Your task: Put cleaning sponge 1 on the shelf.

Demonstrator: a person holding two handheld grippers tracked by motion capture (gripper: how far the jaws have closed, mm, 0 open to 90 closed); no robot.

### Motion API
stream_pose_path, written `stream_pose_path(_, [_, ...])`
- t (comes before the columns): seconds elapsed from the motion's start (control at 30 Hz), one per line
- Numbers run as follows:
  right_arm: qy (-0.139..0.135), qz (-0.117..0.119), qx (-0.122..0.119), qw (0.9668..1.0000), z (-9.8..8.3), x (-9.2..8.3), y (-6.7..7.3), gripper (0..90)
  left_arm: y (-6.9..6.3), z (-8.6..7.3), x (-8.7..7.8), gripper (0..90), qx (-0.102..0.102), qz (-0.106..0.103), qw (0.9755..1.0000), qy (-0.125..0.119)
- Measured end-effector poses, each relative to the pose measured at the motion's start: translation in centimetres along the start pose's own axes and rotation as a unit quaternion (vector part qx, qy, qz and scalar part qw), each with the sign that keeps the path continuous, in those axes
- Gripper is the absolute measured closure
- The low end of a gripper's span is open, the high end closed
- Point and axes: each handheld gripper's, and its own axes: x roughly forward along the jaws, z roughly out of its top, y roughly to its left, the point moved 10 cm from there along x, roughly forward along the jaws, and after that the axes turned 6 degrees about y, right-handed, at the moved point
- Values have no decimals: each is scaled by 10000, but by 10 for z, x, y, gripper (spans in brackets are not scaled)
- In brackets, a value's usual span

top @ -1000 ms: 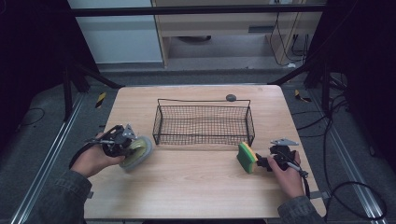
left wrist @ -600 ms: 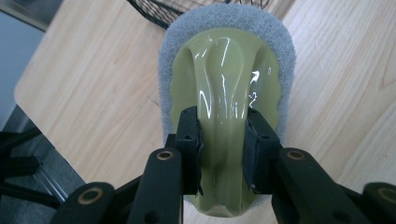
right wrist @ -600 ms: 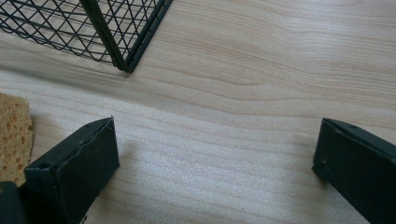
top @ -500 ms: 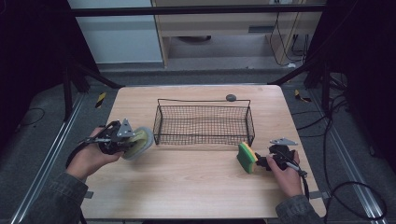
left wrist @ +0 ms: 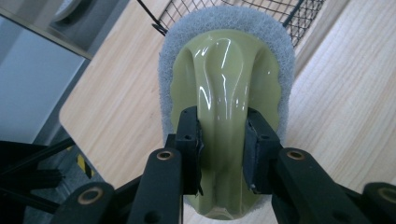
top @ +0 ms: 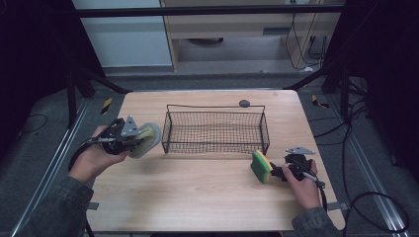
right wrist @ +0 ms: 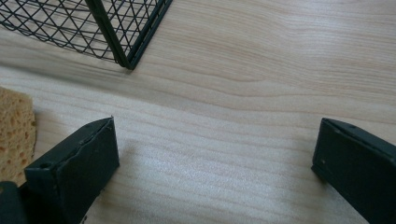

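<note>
My left gripper [top: 136, 140] is shut on the pale green handle of a scrubber with a grey pad [top: 147, 139], held above the table just left of the black wire basket [top: 215, 129]. In the left gripper view both jaws of the gripper [left wrist: 222, 149] pinch the glossy handle of the scrubber [left wrist: 229, 70], with the basket [left wrist: 299, 14] beyond it. My right gripper [top: 277, 172] rests near the basket's front right corner, beside a green and yellow sponge [top: 260, 166]. In the right gripper view the gripper [right wrist: 215, 172] stands wide open over bare wood, and the sponge [right wrist: 14, 130] lies outside its left jaw.
A small dark round object [top: 244, 103] sits at the table's [top: 197, 197] far edge behind the basket. The basket's corner [right wrist: 126, 32] is close ahead of the right jaws. Black frame posts and cables surround the table.
My left gripper has carried the scrubber up and away from the person, closer to the basket's left end. The right gripper and sponge have stayed put.
</note>
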Motion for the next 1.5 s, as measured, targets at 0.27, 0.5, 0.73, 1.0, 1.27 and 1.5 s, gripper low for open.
stream_pose_path(0.27, [2, 16, 1, 10000, -1, -1, 1, 4, 1, 14, -5, 705, 87, 81, 9999, -90])
stream_pose_path(0.5, [0, 21, 16, 10000, -1, -1, 1, 4, 2, 35, -2, 705, 414, 328, 9986, -52])
stream_pose_path(0.73, [-2, 1, 5, 10000, -1, -1, 1, 6, 5, 51, -1, 705, 475, 451, 9978, -141])
stream_pose_path(1.0, [-1, 5, 3, 10000, -1, -1, 1, 5, 13, 62, 9, 705, 533, 490, 9973, -95])
stream_pose_path(1.27, [0, 3, -10, 10000, -1, -1, 0, 5, 16, 77, 13, 705, 729, 523, 9959, -114])
stream_pose_path(1.5, [1, 10, 8, 10000, -1, -1, 1, 5, 11, 90, 21, 705, 948, 514, 9941, -115])
